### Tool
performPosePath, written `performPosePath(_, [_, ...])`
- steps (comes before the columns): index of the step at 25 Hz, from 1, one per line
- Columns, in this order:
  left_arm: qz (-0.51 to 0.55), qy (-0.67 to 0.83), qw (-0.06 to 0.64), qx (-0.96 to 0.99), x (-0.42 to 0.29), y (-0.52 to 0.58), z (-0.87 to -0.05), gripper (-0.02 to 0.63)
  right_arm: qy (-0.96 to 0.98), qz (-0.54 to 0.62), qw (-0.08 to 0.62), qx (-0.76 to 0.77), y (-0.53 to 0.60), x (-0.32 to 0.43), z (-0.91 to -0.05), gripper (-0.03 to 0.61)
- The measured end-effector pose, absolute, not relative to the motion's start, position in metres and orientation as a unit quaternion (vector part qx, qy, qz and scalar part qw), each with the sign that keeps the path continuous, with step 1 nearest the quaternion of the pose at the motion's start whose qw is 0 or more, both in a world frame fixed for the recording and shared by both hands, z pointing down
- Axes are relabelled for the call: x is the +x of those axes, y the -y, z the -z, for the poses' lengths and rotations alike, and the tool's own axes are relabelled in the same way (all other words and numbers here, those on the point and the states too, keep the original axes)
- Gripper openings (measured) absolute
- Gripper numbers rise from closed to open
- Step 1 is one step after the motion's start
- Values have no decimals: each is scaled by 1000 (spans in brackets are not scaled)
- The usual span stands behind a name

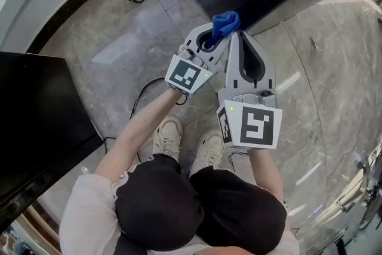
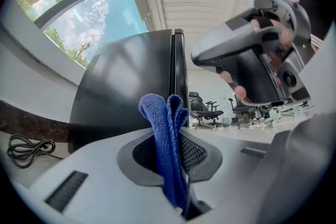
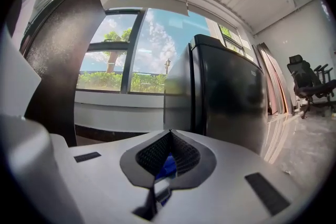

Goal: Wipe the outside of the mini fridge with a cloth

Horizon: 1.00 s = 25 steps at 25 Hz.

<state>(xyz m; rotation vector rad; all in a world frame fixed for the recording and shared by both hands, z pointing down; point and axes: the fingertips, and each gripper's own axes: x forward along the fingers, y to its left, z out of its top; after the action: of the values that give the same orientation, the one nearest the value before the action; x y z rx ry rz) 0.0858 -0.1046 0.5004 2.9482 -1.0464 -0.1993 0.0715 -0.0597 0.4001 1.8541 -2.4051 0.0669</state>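
To wipe well, the left gripper (image 1: pixel 215 36) should squeeze hard, press the cloth flat on the fridge and rub slowly. It is closed tight on the blue cloth (image 2: pixel 160 113), which pokes up past its tips. The right gripper (image 3: pixel 169 136) is closed too, and seems to hold nothing. The black mini fridge (image 2: pixel 126 76) stands just past the cloth, on the far side.

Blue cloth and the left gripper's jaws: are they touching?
Touching. The left gripper view shows the blue cloth pinched between the closed jaws of the left gripper.
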Motion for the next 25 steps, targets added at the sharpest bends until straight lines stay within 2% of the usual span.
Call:
performPosePath(8, [93,398,-22,912,21,157,-477,57,787,-33,63,613,70,76,-423,11])
performPosePath(14, [56,469,-39,881,-45,226,-492,57,783,-57,76,615,81,75,-446,11])
performPosePath(19, [22,492,-24,870,-66,281,-524,57,779,-75,90,616,94,73,-466,11])
performPosePath(25, [37,516,29,855,-79,330,-561,57,769,-99,106,622,111,74,-501,11])
